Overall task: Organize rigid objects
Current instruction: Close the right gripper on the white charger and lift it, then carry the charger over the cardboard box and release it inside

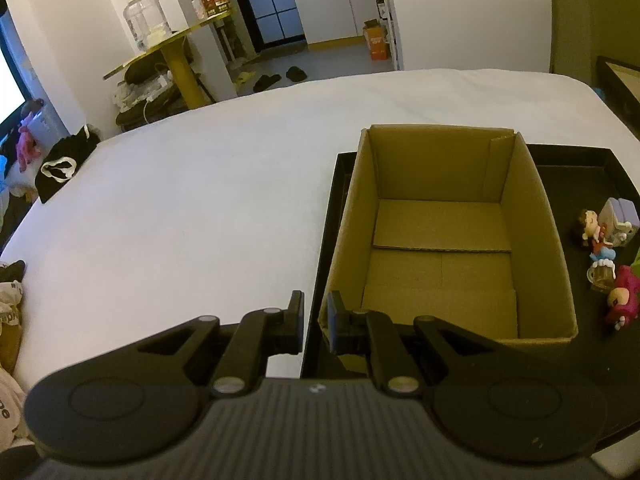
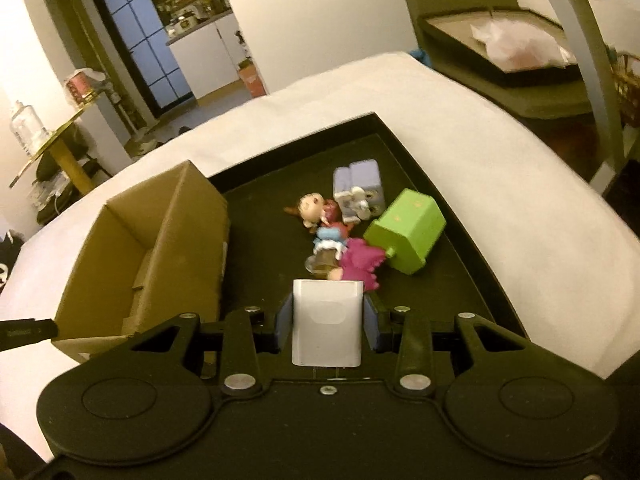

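1. nearest the lens, the right tongs (image 2: 327, 316) pinch a white charger block (image 2: 326, 326) by its flat sides, lifted above the black tray (image 2: 452, 216), likely so it can swing to the box.
2. the left tongs (image 1: 316, 320) hold nothing, their jaws only a narrow gap apart, hovering at the box's near left corner.
3. the cardboard box (image 1: 448, 240) stands in the tray on the bed (image 1: 192, 200), at ten o'clock from the charger; its floor is bare.
4. the toy figures (image 2: 328, 232), lilac block (image 2: 358, 184) and green block (image 2: 406, 236) lie heaped at twelve o'clock, still loose in the tray.
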A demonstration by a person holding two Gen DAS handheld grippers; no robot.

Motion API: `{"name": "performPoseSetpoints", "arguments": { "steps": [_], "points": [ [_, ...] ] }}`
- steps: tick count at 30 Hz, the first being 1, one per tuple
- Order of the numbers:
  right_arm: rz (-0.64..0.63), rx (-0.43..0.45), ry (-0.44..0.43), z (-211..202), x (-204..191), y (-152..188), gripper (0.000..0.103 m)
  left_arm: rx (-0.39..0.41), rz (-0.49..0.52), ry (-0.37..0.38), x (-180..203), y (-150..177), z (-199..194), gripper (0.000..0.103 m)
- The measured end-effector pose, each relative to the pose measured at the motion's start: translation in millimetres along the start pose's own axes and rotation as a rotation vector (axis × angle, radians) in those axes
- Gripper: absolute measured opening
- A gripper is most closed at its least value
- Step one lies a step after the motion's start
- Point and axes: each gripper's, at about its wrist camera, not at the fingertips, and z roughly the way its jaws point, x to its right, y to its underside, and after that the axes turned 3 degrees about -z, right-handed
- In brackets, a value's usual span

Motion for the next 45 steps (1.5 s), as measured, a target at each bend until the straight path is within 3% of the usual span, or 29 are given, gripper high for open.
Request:
{"name": "performPoseSetpoints", "arguments": {
  "steps": [25,45],
  "points": [
    [-0.182,0.054,-0.071,-7.1,-64.7,-28.9,0.036,0.007,-0.031,0.03,-5.4,1.9,6.3,0.011],
    [-0.384,0.056,-0.132,10.0,-131.1,-26.7,0.036,0.023,-0.071,0.16,-19.5,3.7,5.4,0.012]
  ]
}}
